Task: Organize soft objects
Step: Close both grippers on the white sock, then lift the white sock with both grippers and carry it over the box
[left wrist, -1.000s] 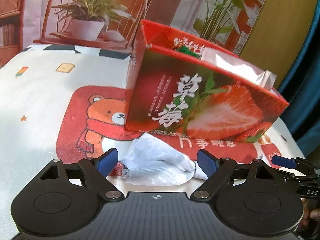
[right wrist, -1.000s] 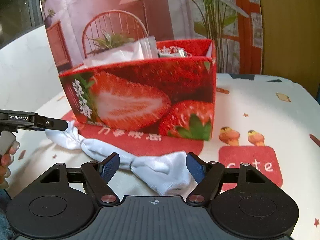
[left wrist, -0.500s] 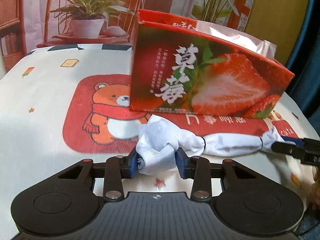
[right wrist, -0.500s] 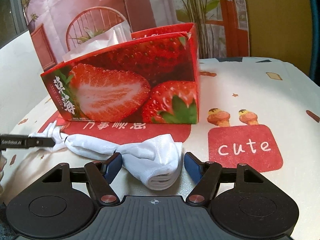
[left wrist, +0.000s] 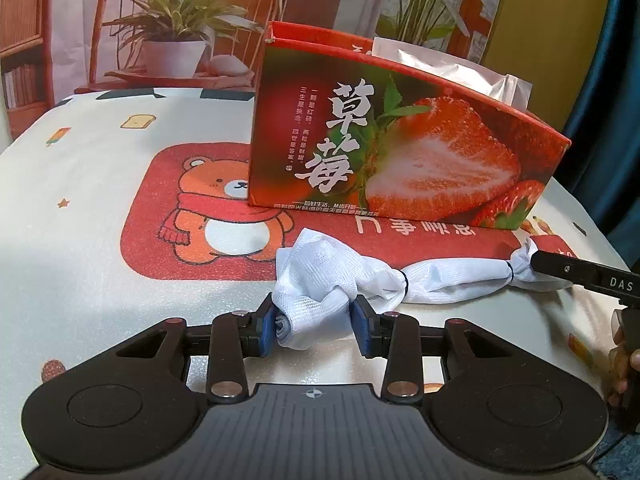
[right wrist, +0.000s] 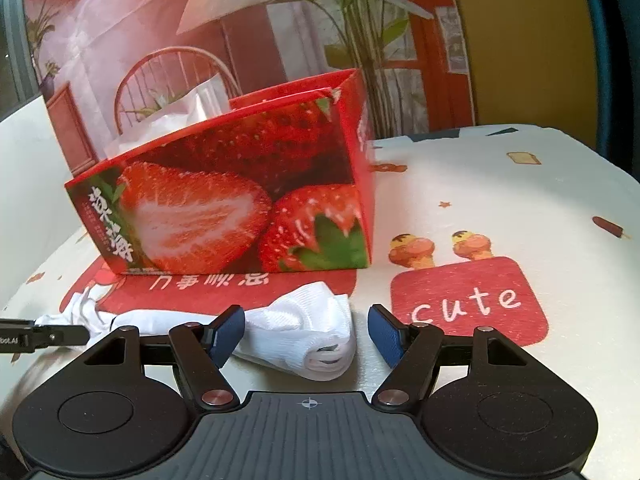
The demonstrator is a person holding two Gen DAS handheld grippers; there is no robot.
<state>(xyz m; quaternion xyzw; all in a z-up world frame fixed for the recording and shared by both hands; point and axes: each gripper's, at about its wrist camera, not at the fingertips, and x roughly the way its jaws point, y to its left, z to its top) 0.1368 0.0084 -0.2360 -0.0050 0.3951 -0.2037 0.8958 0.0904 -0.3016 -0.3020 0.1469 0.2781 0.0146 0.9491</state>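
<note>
A long white sock bundle [left wrist: 440, 276] lies on the printed tablecloth in front of the strawberry box [left wrist: 400, 152]. My left gripper [left wrist: 314, 326] is shut on its bunched left end, both blue pads pressing the fabric. The right gripper's finger [left wrist: 568, 268] shows at the bundle's far end. In the right wrist view my right gripper [right wrist: 306, 322] straddles the rolled right end of the sock bundle [right wrist: 320, 344]. Its left pad touches the cloth, the right pad stands clear, so it is open. The left gripper's finger [right wrist: 52, 336] shows at far left.
The strawberry box [right wrist: 224, 200] is open-topped and holds a clear plastic bag [left wrist: 448, 68]. A printed backdrop of a chair and plants stands behind the table. A hand [left wrist: 624, 344] is at the right edge. The "cute" patch [right wrist: 468, 300] lies right of the sock.
My left gripper came forward and shut on the sock's left end, which was loose between wide jaws before. The bundle now lies stretched between both grippers. The right jaws narrowed slightly.
</note>
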